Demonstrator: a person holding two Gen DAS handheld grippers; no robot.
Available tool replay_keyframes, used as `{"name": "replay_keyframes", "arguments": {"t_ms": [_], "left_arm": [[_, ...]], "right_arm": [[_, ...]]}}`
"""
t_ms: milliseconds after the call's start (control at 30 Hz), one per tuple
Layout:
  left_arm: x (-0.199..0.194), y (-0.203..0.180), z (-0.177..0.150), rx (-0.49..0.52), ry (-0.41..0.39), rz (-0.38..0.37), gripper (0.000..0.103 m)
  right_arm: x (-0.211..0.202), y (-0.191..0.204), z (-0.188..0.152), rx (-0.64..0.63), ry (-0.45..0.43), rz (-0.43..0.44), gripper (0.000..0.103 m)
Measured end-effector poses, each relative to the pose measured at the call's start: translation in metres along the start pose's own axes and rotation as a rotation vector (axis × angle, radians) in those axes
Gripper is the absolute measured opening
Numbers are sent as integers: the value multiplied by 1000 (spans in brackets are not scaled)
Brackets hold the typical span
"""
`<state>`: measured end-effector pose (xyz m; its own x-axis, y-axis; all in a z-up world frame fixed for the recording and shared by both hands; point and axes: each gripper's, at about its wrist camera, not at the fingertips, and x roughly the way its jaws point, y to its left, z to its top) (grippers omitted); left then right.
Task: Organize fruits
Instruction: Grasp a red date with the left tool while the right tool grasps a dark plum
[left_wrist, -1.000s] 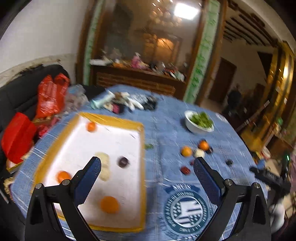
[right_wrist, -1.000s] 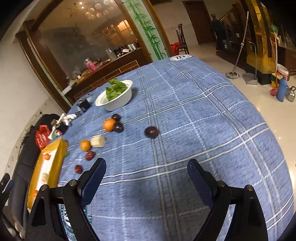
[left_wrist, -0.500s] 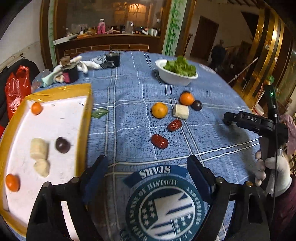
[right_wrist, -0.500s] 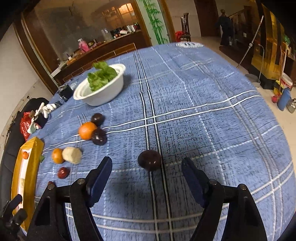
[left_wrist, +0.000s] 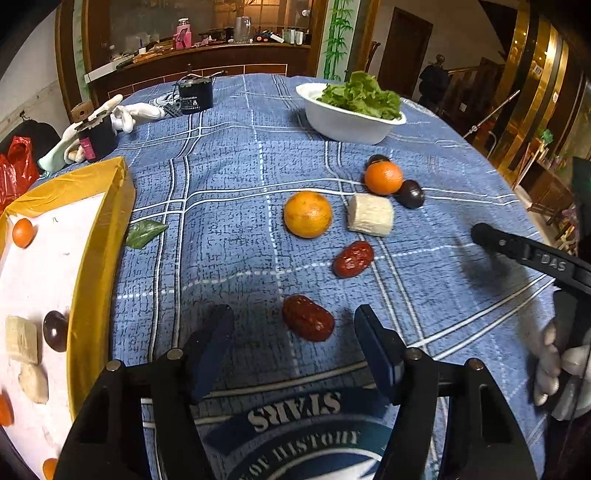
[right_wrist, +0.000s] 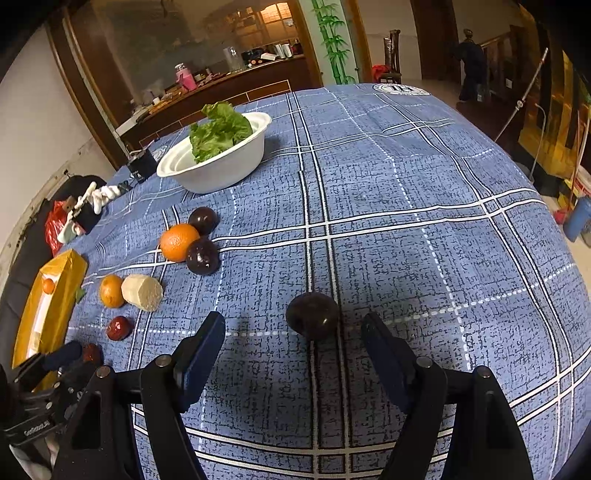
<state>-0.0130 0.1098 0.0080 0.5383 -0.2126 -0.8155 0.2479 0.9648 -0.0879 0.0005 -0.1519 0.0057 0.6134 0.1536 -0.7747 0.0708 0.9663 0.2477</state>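
Right gripper (right_wrist: 293, 332) is hanging low over the blue plaid tablecloth (right_wrist: 406, 184) with a dark plum (right_wrist: 312, 315) sitting between its 2 open fingers, neither pad touching it. Off to the left, an orange (right_wrist: 178, 242) is sitting between 2 more plums, with a smaller orange (right_wrist: 111, 291) touching a pale banana chunk (right_wrist: 142, 292) nearer the camera. A white bowl (right_wrist: 221, 166) is holding lettuce (right_wrist: 219, 131) further back. The yellow-rimmed tray (right_wrist: 59, 295) is peeking in at the left edge.
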Motion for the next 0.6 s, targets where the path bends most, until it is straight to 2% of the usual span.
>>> {"name": "replay_keyframes", "arguments": {"t_ms": [100, 133, 200, 233, 267, 300, 367, 467, 600], "left_arm": [[2, -2, 0, 11, -11, 20, 66], [2, -2, 0, 11, -14, 25, 63], [1, -1, 0, 11, -26, 44, 45], [0, -1, -1, 13, -30, 43, 28], [-1, -2, -1, 21, -33, 46, 27], [-1, -3, -2, 27, -34, 49, 27], [-3, -5, -3, 35, -34, 43, 27], [-11, -1, -4, 14, -44, 30, 27], [-31, 13, -8, -55, -72, 2, 27]], "right_arm": [[0, 0, 0, -4, 1, -2, 80], [1, 1, 0, -3, 0, -1, 80], [1, 1, 0, -4, -1, -9, 78], [1, 1, 0, -5, -2, -17, 71], [1, 2, -1, -10, -3, -22, 60], [1, 3, -1, -15, -4, -30, 56], [0, 5, -2, -22, -8, -50, 41], [-4, 1, -2, -4, -26, -45, 32], [-9, -7, -2, 43, -44, 6, 26]]}}
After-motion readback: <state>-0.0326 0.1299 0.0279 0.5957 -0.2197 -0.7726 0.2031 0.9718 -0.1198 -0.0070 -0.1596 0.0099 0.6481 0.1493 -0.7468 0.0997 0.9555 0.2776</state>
